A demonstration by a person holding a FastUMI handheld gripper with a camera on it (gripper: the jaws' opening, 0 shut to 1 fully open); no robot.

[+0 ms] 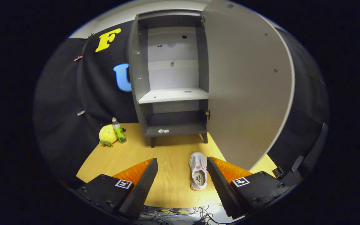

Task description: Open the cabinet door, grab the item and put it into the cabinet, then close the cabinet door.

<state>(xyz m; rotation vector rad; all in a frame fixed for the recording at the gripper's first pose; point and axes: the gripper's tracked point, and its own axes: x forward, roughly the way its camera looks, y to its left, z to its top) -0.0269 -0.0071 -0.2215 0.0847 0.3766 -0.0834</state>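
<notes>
Clearly the gripper (182,165) is held above the pale wooden tabletop (167,156), tilted down a little and aimed at the grey cabinet (139,78), with its two fingers spread wide apart and pressing on nothing. A white knit sneaker (198,171) lies on the table between the fingers, close beside the right one (219,178) and well away from the left one (142,184); its opening faces up and its toe points toward the cabinet. The tall grey cabinet stands on short legs at the far side of the table, and its large grey door (245,87) is swung fully open to the right, reaching forward just past the right finger. Inside, a pale shelf (173,95) divides the interior, and a small white object (163,131) rests on the dark bottom board. Left of the cabinet, a yellow plush toy (107,135) sits next to a green plastic bottle with a white cap (118,130), the two touching. Loose cables (183,214) lie below the table's near edge
</notes>
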